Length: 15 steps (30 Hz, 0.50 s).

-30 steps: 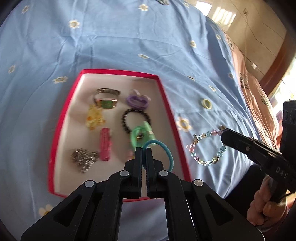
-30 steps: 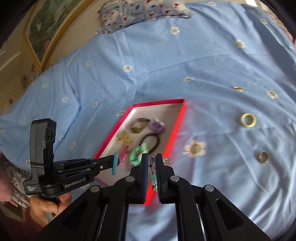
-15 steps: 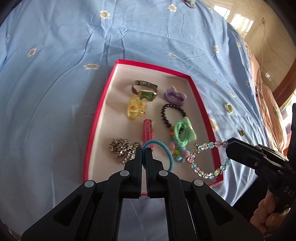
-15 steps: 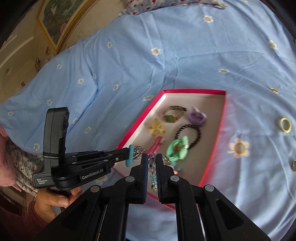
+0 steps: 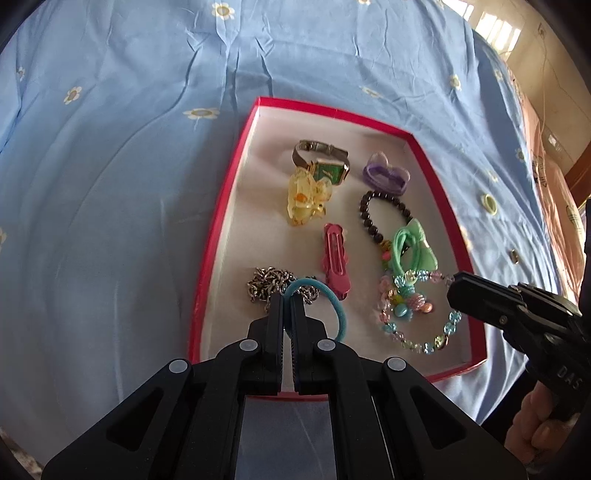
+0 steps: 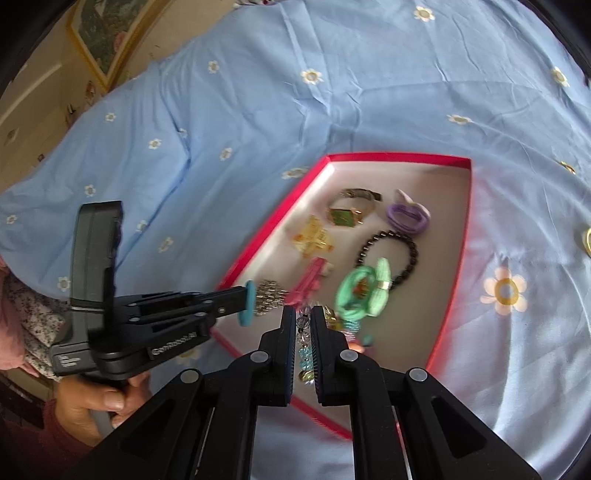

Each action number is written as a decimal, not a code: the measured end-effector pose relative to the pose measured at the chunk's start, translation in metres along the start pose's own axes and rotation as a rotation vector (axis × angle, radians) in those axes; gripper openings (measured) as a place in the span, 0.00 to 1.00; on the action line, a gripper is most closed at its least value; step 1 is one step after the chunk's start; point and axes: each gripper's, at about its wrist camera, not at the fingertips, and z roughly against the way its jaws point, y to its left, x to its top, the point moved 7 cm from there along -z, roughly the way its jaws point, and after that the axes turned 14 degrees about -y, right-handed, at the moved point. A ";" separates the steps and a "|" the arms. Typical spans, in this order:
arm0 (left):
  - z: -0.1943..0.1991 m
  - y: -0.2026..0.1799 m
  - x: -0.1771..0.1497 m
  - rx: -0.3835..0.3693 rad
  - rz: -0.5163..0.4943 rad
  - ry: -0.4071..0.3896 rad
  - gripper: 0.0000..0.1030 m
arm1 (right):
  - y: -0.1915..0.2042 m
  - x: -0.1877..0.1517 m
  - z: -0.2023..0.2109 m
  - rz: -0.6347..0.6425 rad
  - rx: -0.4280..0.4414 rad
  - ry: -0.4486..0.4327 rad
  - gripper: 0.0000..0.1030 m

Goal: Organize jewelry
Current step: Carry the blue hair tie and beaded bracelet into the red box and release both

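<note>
A red tray [image 5: 441,192] with a pale floor lies on the blue bedsheet and also shows in the right wrist view [image 6: 467,236]. My left gripper [image 5: 287,301] is shut on a teal hair tie [image 5: 334,304] above the tray's near left part; from the right wrist view the hair tie [image 6: 248,302] shows edge-on. My right gripper [image 6: 303,317] is shut on a pastel beaded bracelet [image 5: 424,332] that hangs over the tray's near right corner. In the tray lie a watch [image 5: 327,166], a yellow clip [image 5: 306,201], a pink clip [image 5: 335,258], a silver chain [image 5: 266,286], a black bead bracelet [image 5: 382,214], a green hair tie [image 5: 412,249] and a purple hair tie [image 5: 386,175].
A yellow ring [image 5: 489,202] and a small metal ring [image 5: 513,256] lie on the sheet right of the tray. The sheet [image 5: 110,184] spreads wide to the left and beyond. A framed picture [image 6: 99,33] hangs on the wall at the far left.
Both grippers have moved in over the tray. The beaded bracelet went from above the sheet right of the tray to over the tray's near right corner. The hair tie stays held.
</note>
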 end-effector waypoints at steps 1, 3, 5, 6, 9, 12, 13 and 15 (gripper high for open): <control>-0.002 -0.001 -0.001 0.003 -0.005 0.004 0.02 | -0.004 -0.001 -0.001 -0.005 -0.007 0.004 0.07; -0.005 -0.003 -0.002 0.018 -0.024 0.004 0.03 | -0.013 -0.005 -0.004 -0.009 -0.028 0.011 0.07; -0.006 -0.004 -0.001 0.038 -0.047 0.002 0.03 | -0.020 -0.007 -0.006 -0.018 -0.042 0.017 0.07; -0.007 -0.005 -0.001 0.048 -0.055 0.002 0.03 | -0.022 -0.008 -0.006 -0.020 -0.046 0.019 0.07; -0.008 -0.007 -0.001 0.062 -0.074 0.002 0.04 | -0.026 -0.010 -0.008 -0.018 -0.060 0.021 0.08; -0.008 -0.009 -0.001 0.076 -0.092 -0.002 0.04 | -0.028 -0.012 -0.009 -0.015 -0.066 0.026 0.08; -0.008 -0.010 -0.001 0.079 -0.096 -0.003 0.04 | -0.029 -0.012 -0.010 -0.015 -0.069 0.027 0.08; -0.008 -0.010 -0.001 0.084 -0.105 -0.004 0.04 | -0.030 -0.013 -0.011 -0.016 -0.074 0.030 0.08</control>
